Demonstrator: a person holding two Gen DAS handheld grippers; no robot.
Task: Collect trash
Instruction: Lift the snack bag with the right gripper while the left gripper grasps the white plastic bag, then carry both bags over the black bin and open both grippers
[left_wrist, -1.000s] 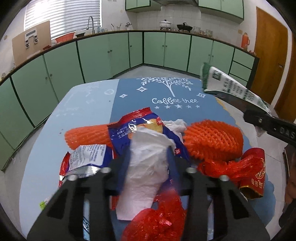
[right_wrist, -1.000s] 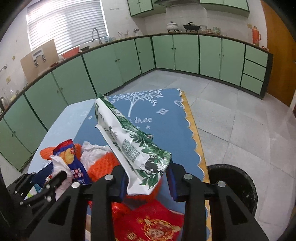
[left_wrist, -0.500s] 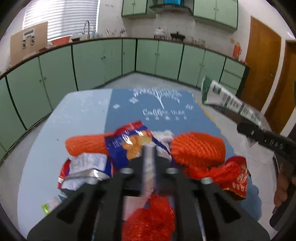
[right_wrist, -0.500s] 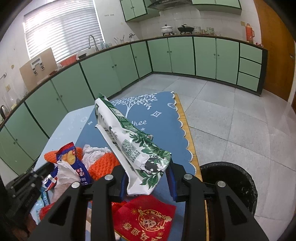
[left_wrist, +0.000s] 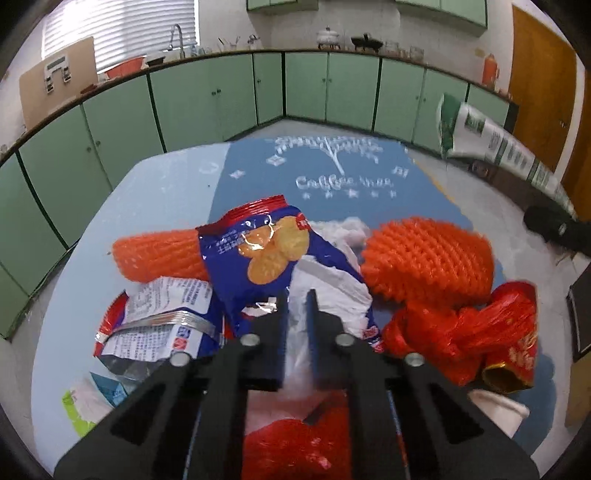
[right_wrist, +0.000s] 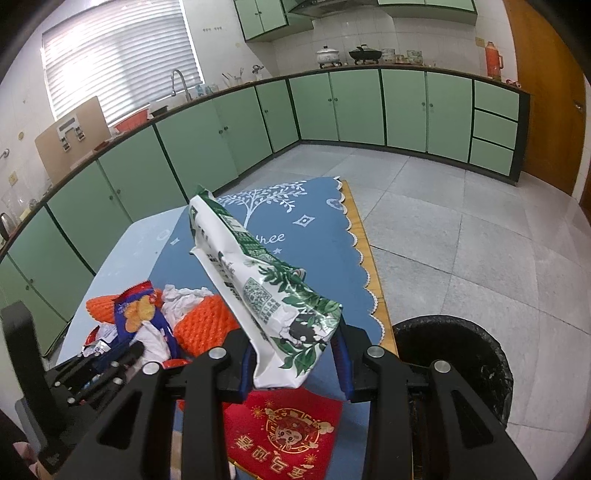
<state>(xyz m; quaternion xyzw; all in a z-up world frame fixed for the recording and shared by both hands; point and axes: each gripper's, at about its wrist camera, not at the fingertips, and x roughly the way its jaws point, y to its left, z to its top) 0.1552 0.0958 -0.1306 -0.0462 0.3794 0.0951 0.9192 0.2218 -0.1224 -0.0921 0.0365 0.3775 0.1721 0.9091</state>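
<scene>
Orange foam nets (left_wrist: 428, 258), blue cracker bag (left_wrist: 258, 254), green-leafed white pouch (right_wrist: 266, 291), red envelope (right_wrist: 284, 432)

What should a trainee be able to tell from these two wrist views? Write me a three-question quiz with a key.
1. True or false: the right gripper is clamped on the green-and-white packet.
2. What is pinched in the left gripper? A) the white plastic bag B) an orange foam net C) a red envelope
3. Fill in: the black bin stands on the ___ beside the table.

Key: 1 true; 2 A; 3 floor.
</scene>
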